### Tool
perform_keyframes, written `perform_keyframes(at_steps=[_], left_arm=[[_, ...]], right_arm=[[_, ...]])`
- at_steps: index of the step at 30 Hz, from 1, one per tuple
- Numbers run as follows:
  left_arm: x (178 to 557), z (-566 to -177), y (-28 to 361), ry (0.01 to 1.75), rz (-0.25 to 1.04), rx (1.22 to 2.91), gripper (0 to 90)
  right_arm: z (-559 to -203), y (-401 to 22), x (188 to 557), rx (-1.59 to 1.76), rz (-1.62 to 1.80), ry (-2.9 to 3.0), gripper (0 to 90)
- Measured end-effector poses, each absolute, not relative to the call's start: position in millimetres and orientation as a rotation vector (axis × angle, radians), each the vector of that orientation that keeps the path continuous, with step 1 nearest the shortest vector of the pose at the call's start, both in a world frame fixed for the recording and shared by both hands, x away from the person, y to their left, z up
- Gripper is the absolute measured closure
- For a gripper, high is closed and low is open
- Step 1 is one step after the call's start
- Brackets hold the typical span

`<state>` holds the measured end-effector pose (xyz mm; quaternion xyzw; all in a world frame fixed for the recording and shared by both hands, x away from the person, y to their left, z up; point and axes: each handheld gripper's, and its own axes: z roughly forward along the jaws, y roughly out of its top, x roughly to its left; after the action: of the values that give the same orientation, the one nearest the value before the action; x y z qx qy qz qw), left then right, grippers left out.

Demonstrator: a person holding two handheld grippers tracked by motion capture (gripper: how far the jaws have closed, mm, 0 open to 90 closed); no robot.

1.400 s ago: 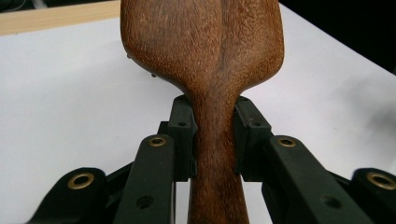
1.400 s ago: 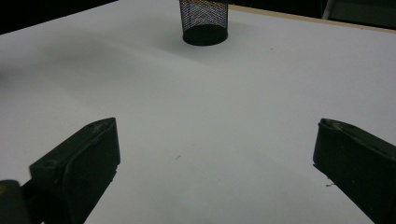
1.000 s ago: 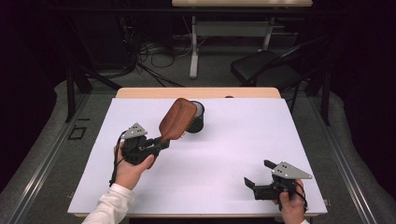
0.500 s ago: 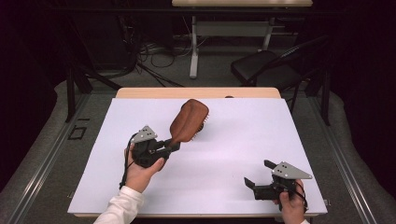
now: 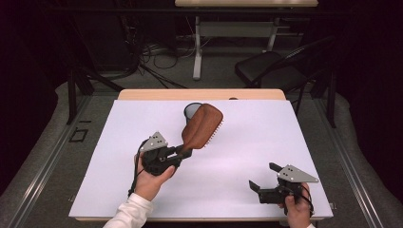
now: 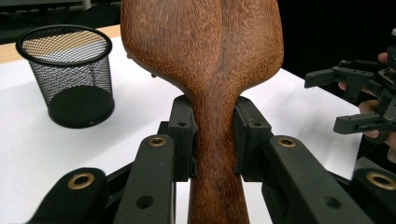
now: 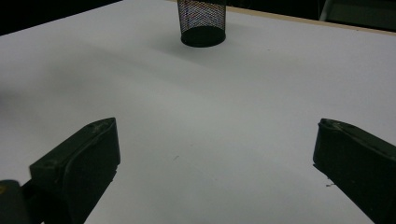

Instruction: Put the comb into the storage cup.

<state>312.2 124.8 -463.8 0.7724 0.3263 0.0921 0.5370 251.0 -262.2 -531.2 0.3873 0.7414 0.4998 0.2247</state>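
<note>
A brown wooden hairbrush (image 5: pixel 203 125) is held up over the middle of the white table, its bristles facing right. My left gripper (image 5: pixel 186 153) is shut on its handle; in the left gripper view both pads clamp the handle of the hairbrush (image 6: pixel 215 140). A black mesh cup (image 5: pixel 191 111) stands upright just behind the brush head, and it appears as the mesh cup (image 6: pixel 70 74) at the upper left and as the mesh cup (image 7: pixel 202 21) at the top. My right gripper (image 5: pixel 263 180) rests near the table's front right, open, with nothing between its jaws.
The white table (image 5: pixel 304 142) has a wooden strip (image 5: pixel 157 94) along its far edge. Behind it stand a dark chair (image 5: pixel 266 71), cables on the floor and a desk frame. The person's other gripper (image 6: pixel 369 102) is seen at the right of the left gripper view.
My left gripper has carried the hairbrush to the right, and the brush head now sits right of the mesh cup instead of covering it. The right gripper has stayed put.
</note>
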Motion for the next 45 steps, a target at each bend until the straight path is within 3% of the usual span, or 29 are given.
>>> perform_keyframes(at_steps=[45], left_arm=[[304,-476,131,0.787,0.223,1.751,71.9]], right_arm=[[-526,-261,267,1.256,1.380,2.022,0.0]])
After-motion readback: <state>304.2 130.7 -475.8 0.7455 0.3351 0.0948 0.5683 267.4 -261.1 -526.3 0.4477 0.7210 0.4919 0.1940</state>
